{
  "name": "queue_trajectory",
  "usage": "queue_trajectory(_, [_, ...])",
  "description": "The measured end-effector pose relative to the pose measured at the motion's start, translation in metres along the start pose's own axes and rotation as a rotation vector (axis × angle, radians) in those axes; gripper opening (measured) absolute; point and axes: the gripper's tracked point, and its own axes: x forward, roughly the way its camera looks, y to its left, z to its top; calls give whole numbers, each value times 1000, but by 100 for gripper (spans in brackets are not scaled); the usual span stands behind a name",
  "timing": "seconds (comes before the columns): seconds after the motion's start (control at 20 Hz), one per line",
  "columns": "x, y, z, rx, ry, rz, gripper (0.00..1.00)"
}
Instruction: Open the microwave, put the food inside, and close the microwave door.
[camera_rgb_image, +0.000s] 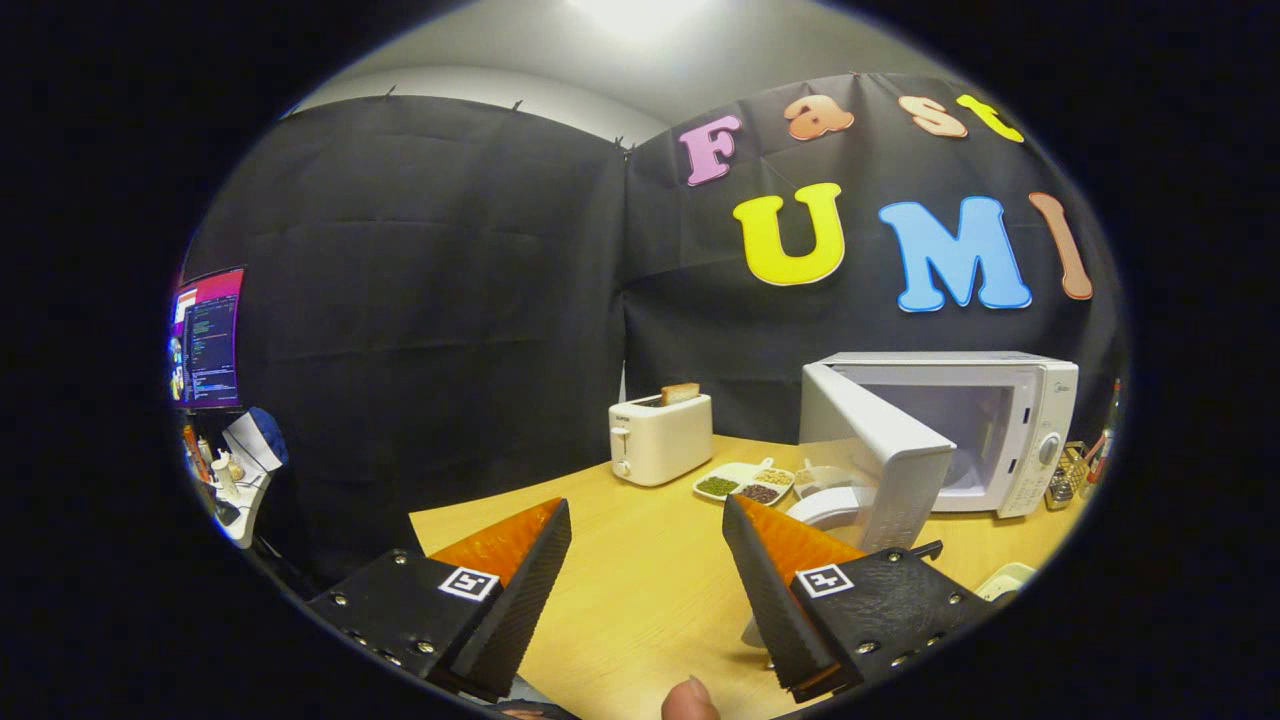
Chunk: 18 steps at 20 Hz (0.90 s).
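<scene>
Gripper view: tongs (645, 560) spread, empty over worktop (640, 580), microwave (960, 430) door already open, food plate (745, 483) beside toaster (660, 437) beyond them; next likely grabbing food.

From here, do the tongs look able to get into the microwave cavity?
Probably yes: the microwave door stands swung open and the cavity looks unblocked. The tongs are open, holding nothing, with bare table ahead of them.
</scene>
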Motion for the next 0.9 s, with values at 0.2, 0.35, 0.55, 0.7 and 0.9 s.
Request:
queue_trajectory(0.2, [-5,-36,-2,20,0,-74,92])
queue_trajectory(0.35, [-5,-57,-7,15,16,-110,94])
queue_trajectory(0.55, [-7,-88,-10,7,14,-173,92])
queue_trajectory(0.7, [-11,-112,-10,6,5,-228,92])
queue_trajectory(0.9, [-13,-146,-12,6,6,-304,92])
